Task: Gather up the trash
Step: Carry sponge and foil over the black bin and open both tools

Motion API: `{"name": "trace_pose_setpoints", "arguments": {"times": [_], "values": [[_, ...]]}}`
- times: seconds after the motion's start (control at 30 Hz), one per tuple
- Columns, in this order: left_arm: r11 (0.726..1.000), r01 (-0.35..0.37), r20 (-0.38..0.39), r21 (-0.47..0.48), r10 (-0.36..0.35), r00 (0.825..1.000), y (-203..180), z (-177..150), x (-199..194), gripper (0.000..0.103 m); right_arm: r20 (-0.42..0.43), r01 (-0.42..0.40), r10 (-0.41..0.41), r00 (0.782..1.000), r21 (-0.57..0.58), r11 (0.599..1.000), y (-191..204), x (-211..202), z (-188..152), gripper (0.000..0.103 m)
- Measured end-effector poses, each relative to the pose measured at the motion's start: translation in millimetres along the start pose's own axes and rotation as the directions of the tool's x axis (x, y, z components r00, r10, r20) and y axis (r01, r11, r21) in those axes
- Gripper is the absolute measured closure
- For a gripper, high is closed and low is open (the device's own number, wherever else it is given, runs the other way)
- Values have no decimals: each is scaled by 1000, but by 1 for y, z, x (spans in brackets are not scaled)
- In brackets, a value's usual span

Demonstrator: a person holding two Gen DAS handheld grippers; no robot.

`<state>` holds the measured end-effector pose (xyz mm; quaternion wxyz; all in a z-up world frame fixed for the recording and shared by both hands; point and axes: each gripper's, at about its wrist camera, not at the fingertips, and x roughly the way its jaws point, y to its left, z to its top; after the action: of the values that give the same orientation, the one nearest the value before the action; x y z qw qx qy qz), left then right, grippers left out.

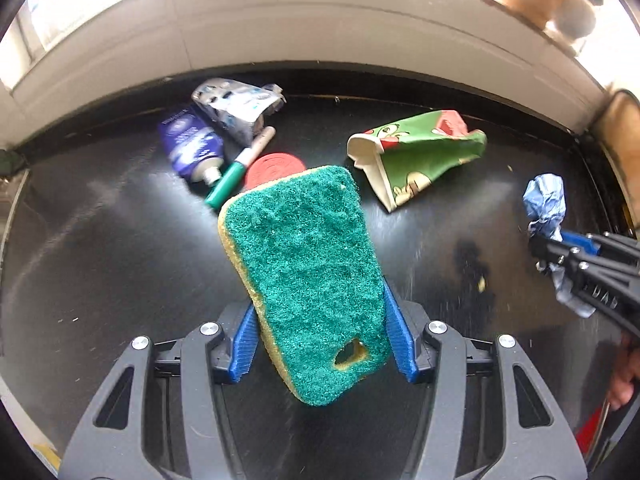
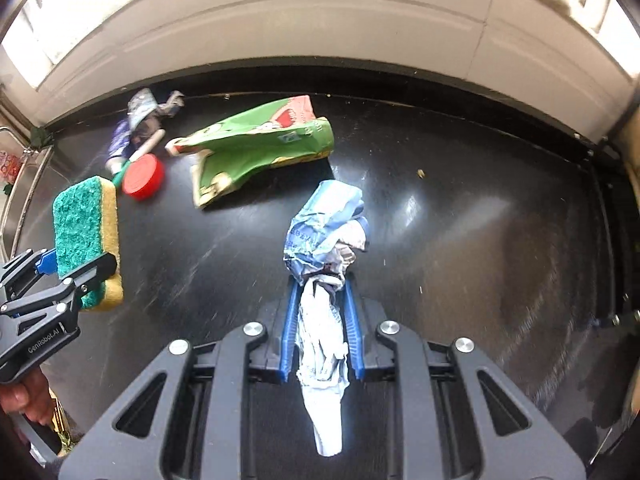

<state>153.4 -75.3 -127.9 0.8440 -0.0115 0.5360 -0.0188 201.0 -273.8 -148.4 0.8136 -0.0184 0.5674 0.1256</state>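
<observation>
Rough green-and-yellow foam scouring sponge point(image 1: 308, 280) between left claw's ribbed blue plastic pads point(image 1: 243, 344); crumpled blue-white paper wrapper point(image 2: 326, 264) in right claw; glossy scuffed black countertop point(image 1: 100, 248) beyond; creased green paper carton point(image 1: 416, 152) ahead.

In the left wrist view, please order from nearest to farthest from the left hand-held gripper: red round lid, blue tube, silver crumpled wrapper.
From the left hand-held gripper:
1. Red round lid, just past the sponge.
2. Blue tube, further left.
3. Silver crumpled wrapper, at the back edge.
</observation>
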Motion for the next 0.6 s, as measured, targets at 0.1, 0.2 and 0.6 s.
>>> {"name": "trace_pose_setpoints", "arguments": {"times": [0.1, 0.2, 0.6], "values": [[1000, 9, 13, 2, -9, 1000, 3, -9, -16, 49, 18, 1, -1, 1000, -4, 1000, 1, 0, -2, 81], [1000, 14, 19, -6, -13, 1000, 10, -23, -30, 49, 33, 0, 0, 999, -9, 1000, 2, 0, -1, 81], [989, -84, 110, -121, 98, 989, 89, -90, -105, 49, 73, -115, 136, 988, -240, 964, 125, -43, -25, 81]]}}
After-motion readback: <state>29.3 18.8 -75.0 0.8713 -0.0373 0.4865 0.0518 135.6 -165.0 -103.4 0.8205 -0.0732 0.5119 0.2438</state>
